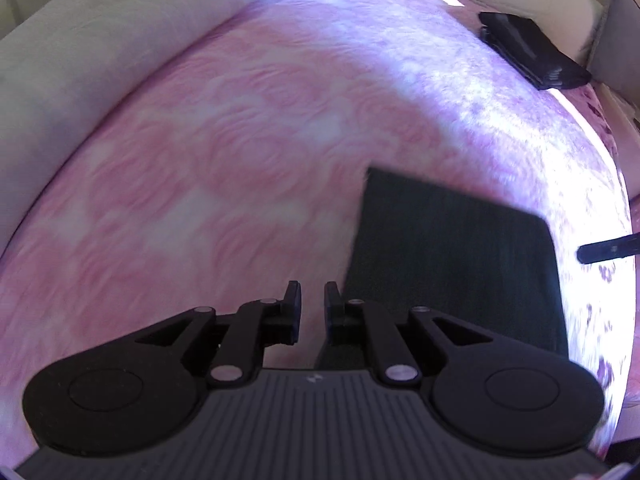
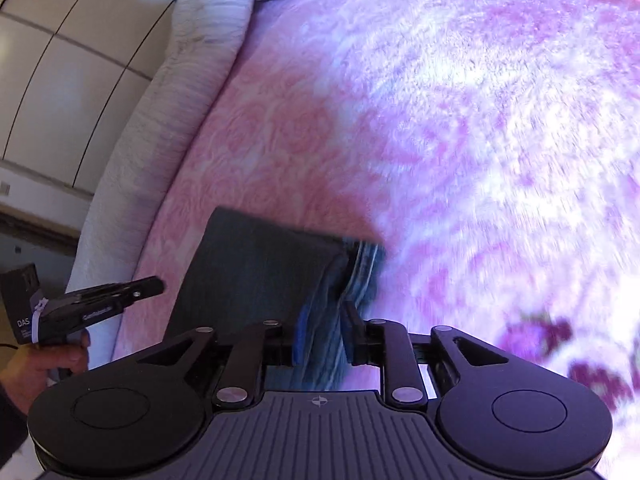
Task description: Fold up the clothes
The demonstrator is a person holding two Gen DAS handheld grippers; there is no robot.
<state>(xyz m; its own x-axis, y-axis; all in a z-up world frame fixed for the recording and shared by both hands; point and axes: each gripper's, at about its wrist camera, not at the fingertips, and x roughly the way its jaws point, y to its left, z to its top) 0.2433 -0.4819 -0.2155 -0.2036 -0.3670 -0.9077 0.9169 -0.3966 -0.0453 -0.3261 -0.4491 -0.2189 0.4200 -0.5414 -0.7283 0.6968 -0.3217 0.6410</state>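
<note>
Left tongs (image 1: 312, 304) stand slightly apart with nothing between them, over the pink blanket (image 1: 240, 152) of the bed, lower centre of the left wrist view. The folded dark garment (image 1: 452, 256) lies flat on the blanket, right of centre in that view, its left edge just beside the right finger. Right tongs (image 2: 324, 336) stand part open at lower centre of the right wrist view; a bunched blue-striped edge of the garment (image 2: 256, 268) sits between the fingers, and whether the pads press on it cannot be told. A hand (image 2: 44, 364) at the lower left of that view carries the left tongs. A second dark folded stack (image 1: 528, 52) lies at the upper right of the left wrist view, well apart from the garment. A pale bolster (image 1: 80, 92) borders the blanket at the left.
</note>
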